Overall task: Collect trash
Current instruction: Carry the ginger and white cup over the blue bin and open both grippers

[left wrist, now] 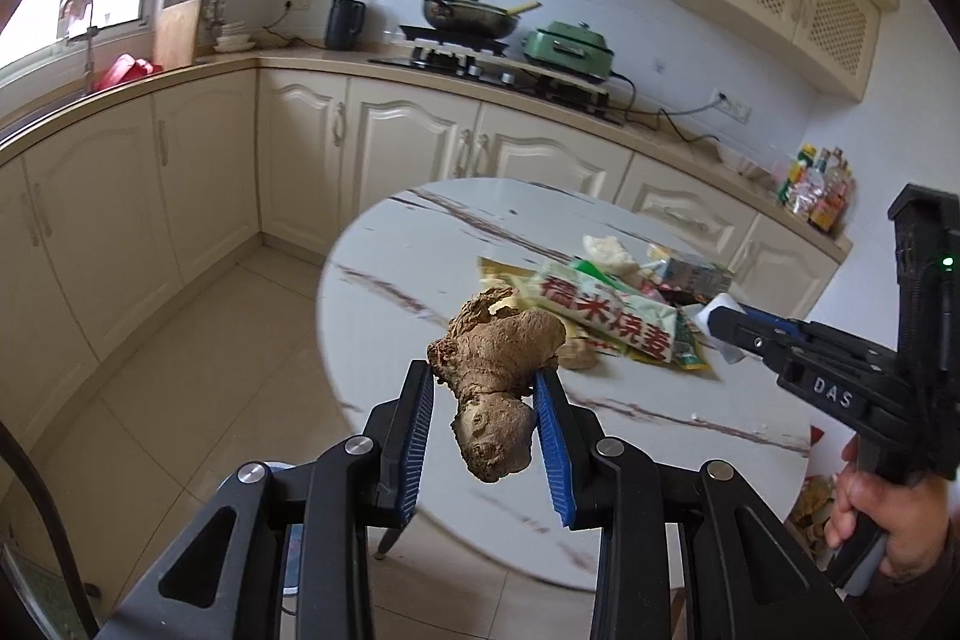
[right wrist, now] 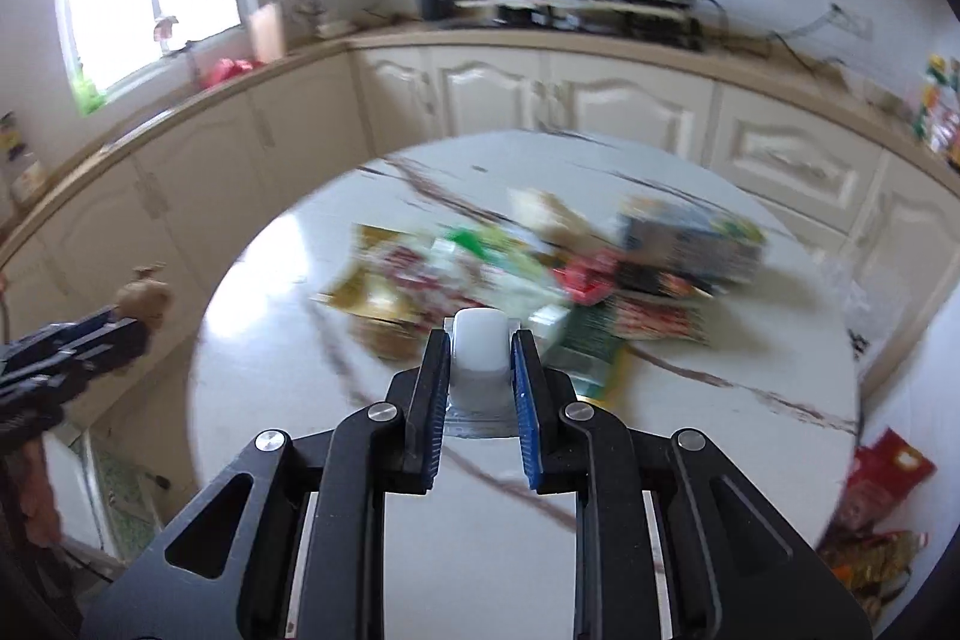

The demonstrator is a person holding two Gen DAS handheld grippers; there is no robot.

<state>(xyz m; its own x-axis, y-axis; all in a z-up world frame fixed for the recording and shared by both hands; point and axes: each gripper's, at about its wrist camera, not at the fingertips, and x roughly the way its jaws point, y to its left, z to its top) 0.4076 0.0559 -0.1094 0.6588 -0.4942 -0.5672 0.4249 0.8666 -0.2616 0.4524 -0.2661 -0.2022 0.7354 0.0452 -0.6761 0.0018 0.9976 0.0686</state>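
My left gripper (left wrist: 485, 370) is shut on a brown ginger root (left wrist: 495, 376) and holds it in the air above the near left edge of the round marble table (left wrist: 384, 274). My right gripper (right wrist: 480, 340) is shut on a small white capped container (right wrist: 479, 349) above the table's front part; it also shows in the left wrist view (left wrist: 720, 311). A pile of trash (right wrist: 540, 274) lies on the table: food wrappers, a green and white packet (left wrist: 606, 307) with red characters, a carton (right wrist: 690, 244). The right wrist view is blurred by motion.
Cream kitchen cabinets (left wrist: 198, 172) and a counter run behind the table, with a stove and wok (left wrist: 468, 13), a green cooker (left wrist: 570, 46) and a black kettle (left wrist: 343, 22). Red and gold packaging (right wrist: 882, 484) lies on the floor at the right.
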